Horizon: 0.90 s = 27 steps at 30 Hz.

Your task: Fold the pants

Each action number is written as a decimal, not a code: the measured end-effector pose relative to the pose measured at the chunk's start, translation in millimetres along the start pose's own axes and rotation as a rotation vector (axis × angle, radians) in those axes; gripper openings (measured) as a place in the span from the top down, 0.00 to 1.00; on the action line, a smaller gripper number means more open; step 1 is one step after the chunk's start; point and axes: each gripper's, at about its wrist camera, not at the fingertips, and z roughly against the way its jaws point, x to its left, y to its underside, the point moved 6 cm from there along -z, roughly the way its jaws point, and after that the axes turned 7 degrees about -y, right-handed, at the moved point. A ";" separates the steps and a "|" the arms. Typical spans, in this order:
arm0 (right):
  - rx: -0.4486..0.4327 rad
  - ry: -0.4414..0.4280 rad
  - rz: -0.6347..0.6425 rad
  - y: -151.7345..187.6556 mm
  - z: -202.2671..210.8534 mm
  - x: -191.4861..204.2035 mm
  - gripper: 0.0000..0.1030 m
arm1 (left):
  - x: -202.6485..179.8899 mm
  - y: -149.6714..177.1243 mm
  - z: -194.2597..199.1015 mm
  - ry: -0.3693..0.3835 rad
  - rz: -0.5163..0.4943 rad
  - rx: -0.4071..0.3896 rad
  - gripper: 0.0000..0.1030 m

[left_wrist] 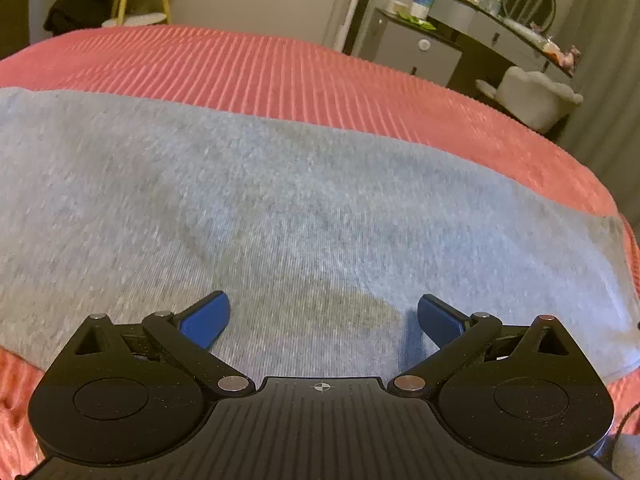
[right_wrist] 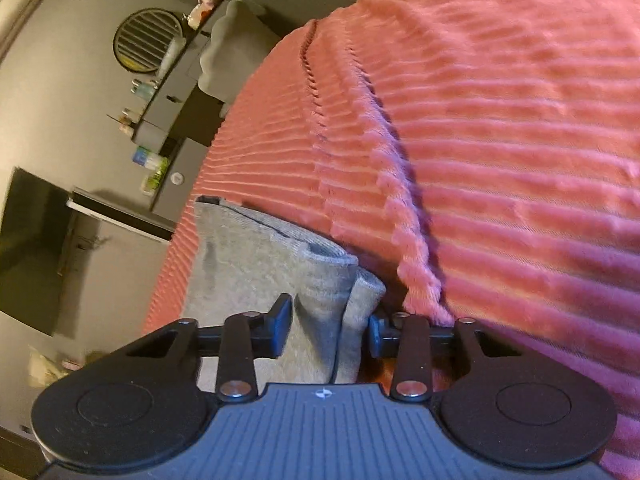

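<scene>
The grey knit pants (left_wrist: pixel 280 208) lie spread flat across the coral-pink ribbed bedspread (left_wrist: pixel 260 64), which serves as the landmark here. On the side of the bedspread toward the dresser, the pants' end is doubled over, and a thick roll of grey fabric (right_wrist: pixel 320 280) sits between the blue pads of the right gripper (right_wrist: pixel 330 330). Its jaws stand narrow around that bunched edge. The pads look pressed against the cloth on both sides, though the lower part of the contact is hidden behind the gripper body, so the grip may not be fully firm. The left gripper (left_wrist: pixel 322 318) hovers just above the middle of the pants with its jaws wide and nothing between them.

By my reading, this is the grasp stage of a fold: one end is caught, the other hand is not yet engaged. The next move calls for the left gripper to pin or pinch the pants, then for the right to lift its edge and carry it across the bedspread, keeping the layers aligned.
</scene>
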 end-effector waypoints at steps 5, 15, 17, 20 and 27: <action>-0.034 0.068 0.181 2.0 1.0 30.6 0.89 | -1.2 1.0 0.1 -0.002 -0.026 -0.001 0.00; 0.005 -0.139 0.824 96.2 14.5 221.0 0.90 | 19.0 -10.8 16.7 0.080 0.110 0.024 0.04; 0.094 -0.225 0.950 145.9 8.8 254.0 0.90 | 28.0 -14.9 23.9 0.090 0.129 0.023 0.12; 0.267 -0.322 1.076 227.3 -6.7 272.6 0.90 | 44.1 -19.7 31.9 0.101 0.185 0.018 0.12; 0.644 -0.281 0.993 314.8 -41.7 235.5 0.64 | 52.5 -23.4 25.5 0.174 0.251 0.061 0.12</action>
